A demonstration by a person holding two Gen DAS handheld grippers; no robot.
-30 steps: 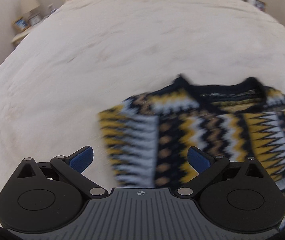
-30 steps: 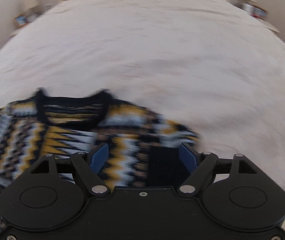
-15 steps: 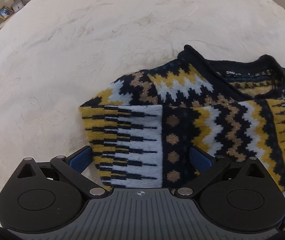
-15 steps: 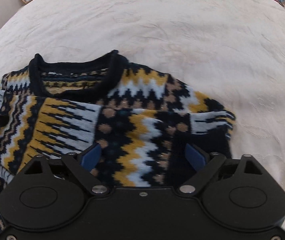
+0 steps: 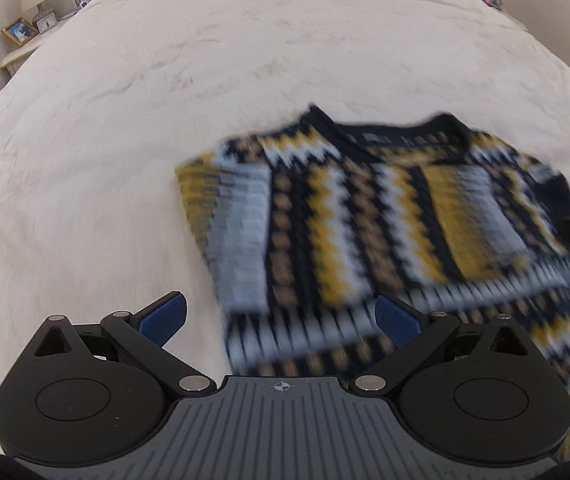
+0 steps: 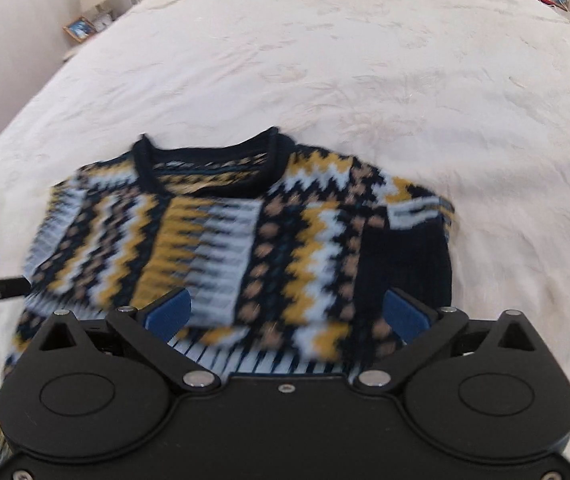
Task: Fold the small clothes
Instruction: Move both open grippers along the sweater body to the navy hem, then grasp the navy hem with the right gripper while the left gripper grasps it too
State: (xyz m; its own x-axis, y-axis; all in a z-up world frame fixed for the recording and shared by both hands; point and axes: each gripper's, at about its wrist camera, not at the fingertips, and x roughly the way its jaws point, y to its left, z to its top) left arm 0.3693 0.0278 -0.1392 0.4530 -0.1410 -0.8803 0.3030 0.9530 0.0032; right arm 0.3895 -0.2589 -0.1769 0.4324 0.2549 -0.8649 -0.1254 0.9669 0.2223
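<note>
Evidently the navy, mustard and pale-blue zigzag knitted sweater (image 6: 241, 248) lies flat on the cream bedspread (image 6: 365, 60), neck away from the person and both sleeves already turned in over the chest, which suits a next fold of the hem upward. Both tongs hang just above its near edge with nothing between their blue pads: the left gripper (image 5: 281, 316) stands wide, and the right gripper (image 6: 285, 312), whose jaws have just been opening, is spread as wide, probably so each can take a hem corner.
</note>
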